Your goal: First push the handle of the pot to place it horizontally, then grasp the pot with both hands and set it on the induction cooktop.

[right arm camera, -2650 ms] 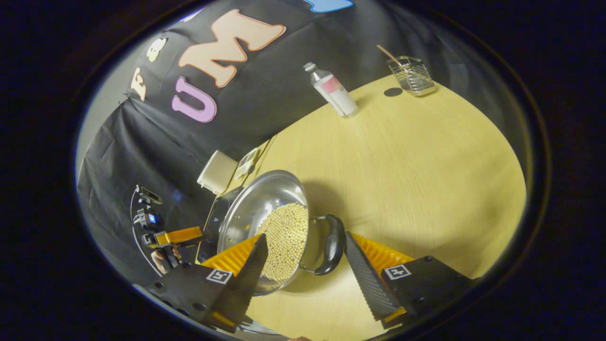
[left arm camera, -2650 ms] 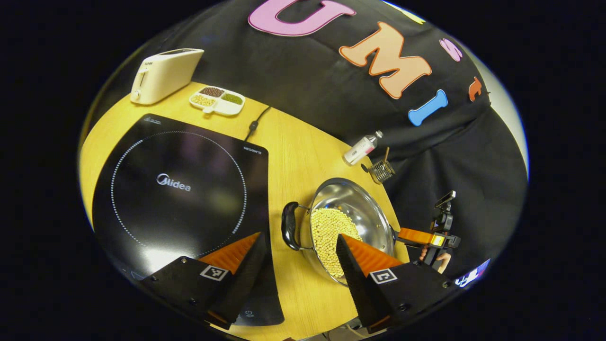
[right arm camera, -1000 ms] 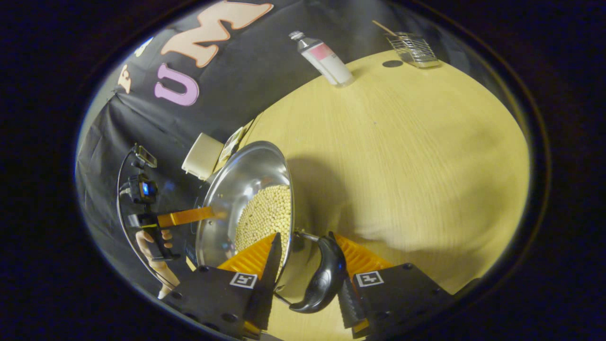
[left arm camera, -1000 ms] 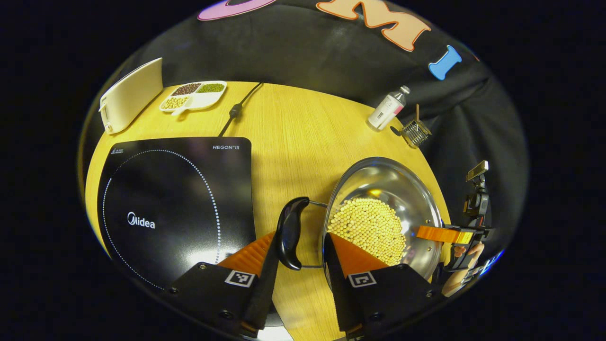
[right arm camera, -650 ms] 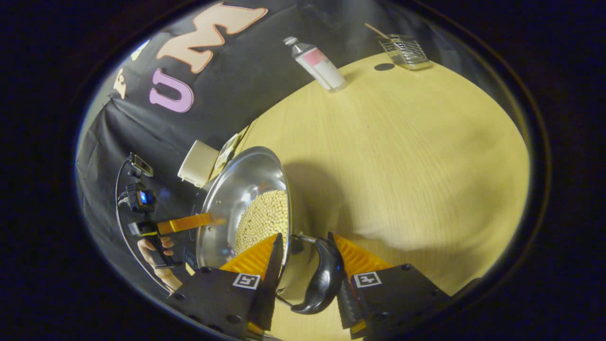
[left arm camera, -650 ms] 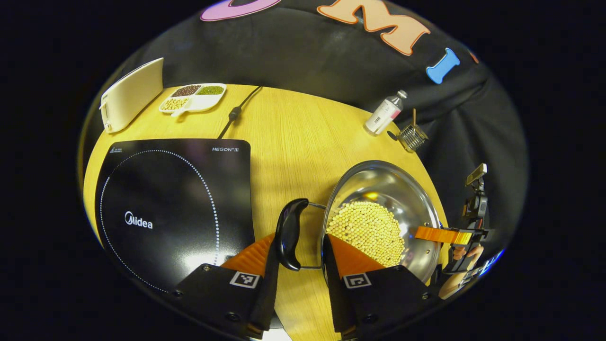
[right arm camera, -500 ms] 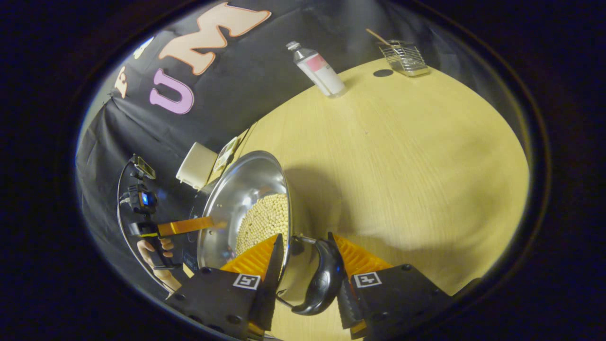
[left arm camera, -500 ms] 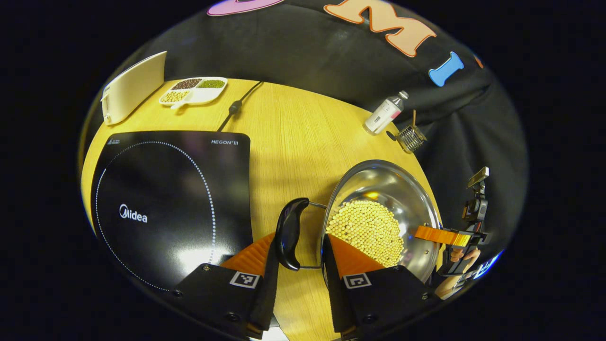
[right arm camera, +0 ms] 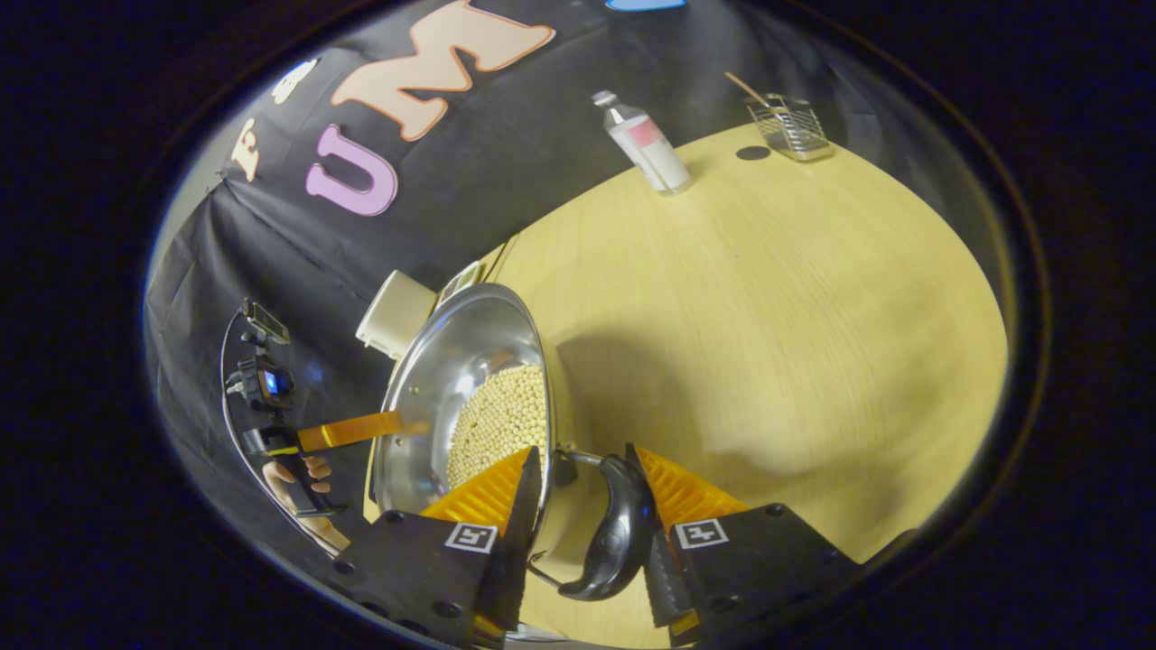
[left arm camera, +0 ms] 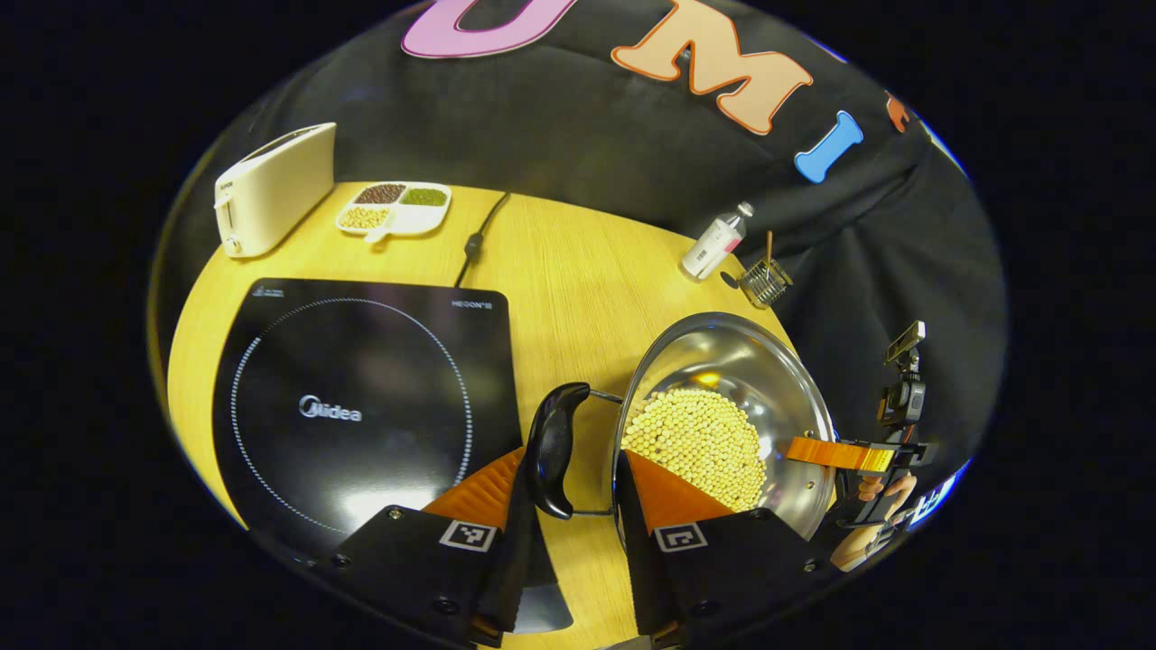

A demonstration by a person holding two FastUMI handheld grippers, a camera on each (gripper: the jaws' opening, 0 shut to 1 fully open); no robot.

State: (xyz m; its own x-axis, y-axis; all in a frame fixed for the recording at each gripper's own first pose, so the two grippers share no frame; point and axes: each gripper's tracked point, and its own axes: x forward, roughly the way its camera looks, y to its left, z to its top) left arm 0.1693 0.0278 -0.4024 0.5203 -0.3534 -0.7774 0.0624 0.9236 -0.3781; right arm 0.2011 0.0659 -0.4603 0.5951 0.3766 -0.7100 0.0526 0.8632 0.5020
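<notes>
A steel pot [left arm camera: 741, 352] holding yellow beans [left arm camera: 700, 433] hangs between both grippers, to the right of the black induction cooktop [left arm camera: 352, 397]. My left gripper [left arm camera: 573, 456] is shut across the pot's black near handle [left arm camera: 549, 447]: one finger is outside the handle, the other against the pot wall. In the right gripper view the pot [right arm camera: 461, 352] tilts up on the left. There my right gripper [right arm camera: 582, 451] is shut the same way on the opposite handle [right arm camera: 614, 533]. The right gripper [left arm camera: 840, 451] shows beyond the far rim, and the left gripper [right arm camera: 348, 431] shows with a hand [right arm camera: 298, 487].
At the table's back stand a cream toaster [left arm camera: 271, 190], a divided dish of beans [left arm camera: 395, 203] and the cooktop's cable [left arm camera: 476, 239]. A bottle [left arm camera: 713, 248] and a wire basket [left arm camera: 763, 282] stand at the back right. Bare wooden table [right arm camera: 768, 316] spreads to the right.
Both grippers came in from open and closed around the pot's two handles. In the last half second the pot and grippers have shifted toward the cooktop, whose edge now lies under my left finger.
</notes>
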